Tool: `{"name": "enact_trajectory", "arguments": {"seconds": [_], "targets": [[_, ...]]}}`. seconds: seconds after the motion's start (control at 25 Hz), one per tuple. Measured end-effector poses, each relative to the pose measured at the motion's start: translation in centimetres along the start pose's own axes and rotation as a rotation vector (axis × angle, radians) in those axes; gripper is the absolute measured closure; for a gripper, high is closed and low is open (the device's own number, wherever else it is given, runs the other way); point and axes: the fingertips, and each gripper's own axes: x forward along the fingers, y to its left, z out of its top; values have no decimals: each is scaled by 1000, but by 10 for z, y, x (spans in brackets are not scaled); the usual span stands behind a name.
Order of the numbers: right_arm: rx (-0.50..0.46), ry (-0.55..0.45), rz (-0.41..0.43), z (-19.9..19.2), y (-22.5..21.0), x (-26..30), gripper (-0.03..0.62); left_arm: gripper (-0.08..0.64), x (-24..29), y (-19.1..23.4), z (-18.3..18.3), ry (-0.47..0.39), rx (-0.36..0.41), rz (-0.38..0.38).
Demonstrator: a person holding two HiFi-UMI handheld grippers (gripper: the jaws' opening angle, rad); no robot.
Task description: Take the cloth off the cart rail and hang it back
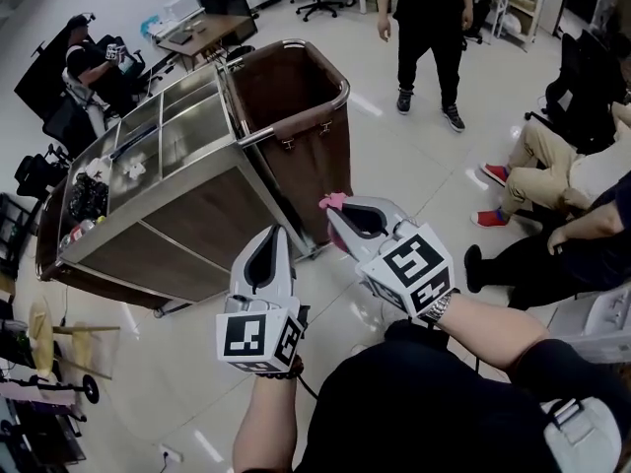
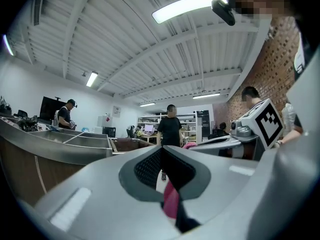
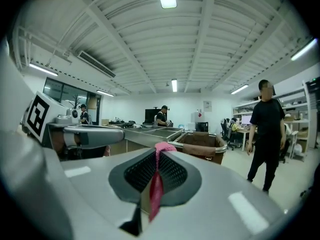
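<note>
The right gripper (image 1: pixel 331 211) is clamping the cloth (image 3: pixel 156 186), already off the cart (image 1: pixel 212 215). The left gripper (image 1: pixel 279 233) seems to be pinching it too. Rehanging is still waiting.

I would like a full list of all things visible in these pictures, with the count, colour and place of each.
cart: one, steel, left of centre in the head view
bag: one, brown, on the cart's right end
small items: several, dark and white, in the cart's left end
cloth: one, pink, in the jaws of the right gripper
desk: one, wood top, beyond the cart
standing person: one, black clothes, top centre
seated people: at least three, one top left, the others at the right edge
left gripper: grey, jaws together, a pink strip between them
right gripper: grey, shut on the cloth
</note>
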Motion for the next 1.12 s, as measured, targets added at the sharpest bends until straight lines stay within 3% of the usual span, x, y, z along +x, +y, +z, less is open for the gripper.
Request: {"name": "enact_trajectory", "arguments": {"seconds": [0.12,0.32,0.56,1.12], "targets": [[-5,-1,2,-8,4,-18,581,557,-10,-15,-7,-11,0,-6],[-16,6,22,17,18,-26,581,557,-19,-16,18,-27,-19,-14],[-26,-11,42,16,18,-41,581,557,-21,-35,12,-35,-6,-13],[-26,-72,86,25,-6,-57,581,557,2,-63,8,-33,56,0]]}}
